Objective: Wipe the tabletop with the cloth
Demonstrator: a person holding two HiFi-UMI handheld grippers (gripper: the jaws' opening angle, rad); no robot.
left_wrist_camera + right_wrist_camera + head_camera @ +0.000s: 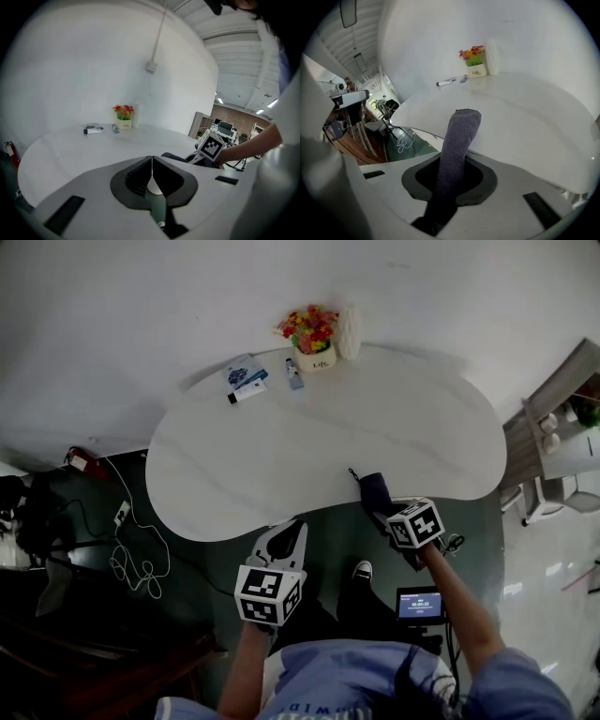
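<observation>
1. The right claw (382,509) is clamping the cloth (375,489), a dark grey knitted strip. In the right gripper view the cloth (458,140) is running up between the jaws of the right claw (449,180) and is standing out past them as a rounded end.
2. In the head view the cloth is lying over the near edge of the white bench (375,427). Whether it is pressing on the surface cannot be determined.
3. The left claw (286,532) is hanging at the near edge of the bench, to the left of the right claw and apart from it. In the left gripper view the jaws of the left claw (151,169) are meeting along one line and are gripping nothing.
4. At the far edge of the bench a flower pot (311,341) is standing just beside a white ribbed cylinder (349,332). A small bottle (294,374) and a blue packet (246,376) are lying to their left.
5. A white cable (131,554) is lying coiled on the dark floor (328,531), left of the bench.
</observation>
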